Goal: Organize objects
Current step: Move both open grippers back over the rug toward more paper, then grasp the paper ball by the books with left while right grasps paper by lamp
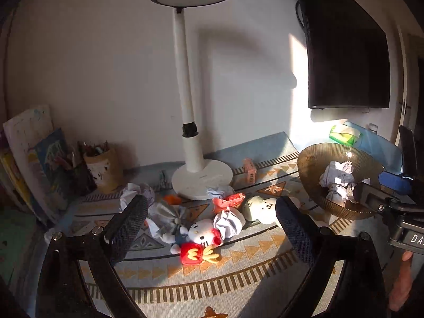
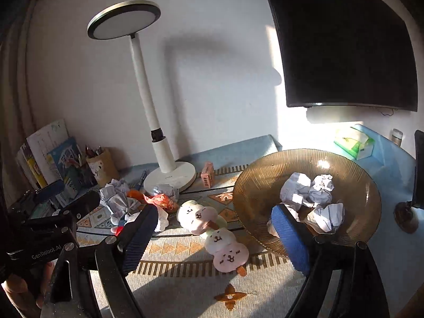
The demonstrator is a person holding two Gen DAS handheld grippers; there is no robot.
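1. crumpled paper balls (image 2: 315,198) lie inside the ribbed amber bowl (image 2: 254,193), which sits on the right of the patterned mat (image 2: 185,286).
2. more crumpled paper (image 1: 229,224) lies loose on the mat among a hello kitty plush (image 1: 202,234), a red wrapper (image 1: 228,201) and a pale bear plush (image 2: 212,228), all in front of the white desk lamp (image 1: 201,177).
3. the right gripper (image 2: 216,235) has its blue-padded jaws spread wide with nothing between them, one finger over the bowl's near rim.
4. the left gripper (image 1: 210,226) hovers above the toy pile, jaws wide apart, gripping nothing.
5. a pencil cup (image 1: 104,168) and books (image 1: 31,156) stand at the far left by the wall.
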